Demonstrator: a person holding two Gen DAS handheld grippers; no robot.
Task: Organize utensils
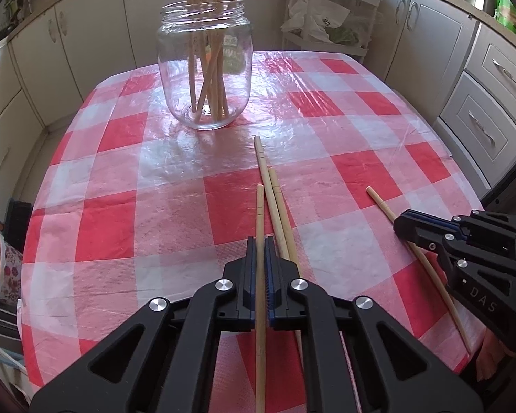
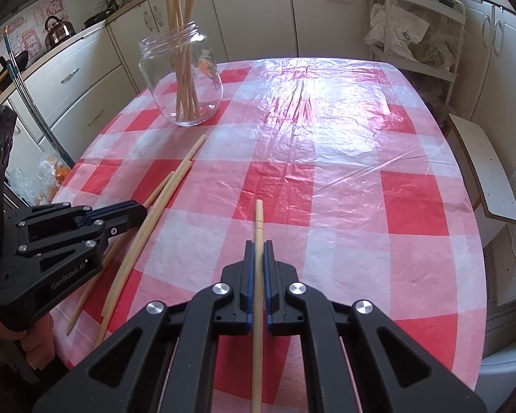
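My left gripper is clamped on one chopstick lying on the checked cloth, just beside two loose chopsticks. My right gripper pinches another stick, its tip pointing away over the cloth. The jar stands farther back, upright, with several sticks in it.

Checked tabletop
A glass jar of chopsticks stands on it; loose chopsticks lie nearer.
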